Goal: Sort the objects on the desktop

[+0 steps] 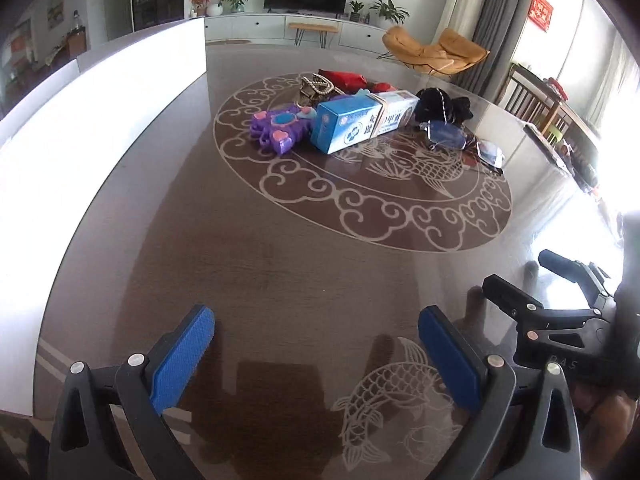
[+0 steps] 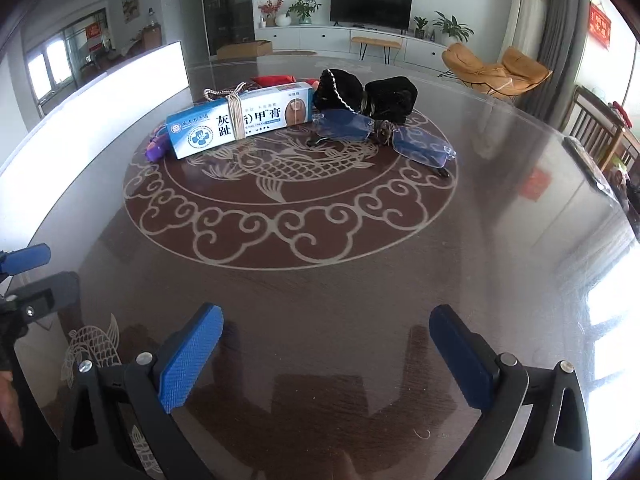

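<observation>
Both jaws wide, empty: left gripper [image 1: 316, 354], right gripper [image 2: 326, 354], low over bare table [image 2: 320, 280]. Farther ahead, well apart: box [image 2: 240, 124], long axis crosswise, glasses [image 2: 384, 136] beside. Right gripper probably nearer.

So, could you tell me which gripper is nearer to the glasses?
Right. The right gripper faces the glasses almost straight across the table; the left gripper sits further left, more opposite the blue box.
</observation>
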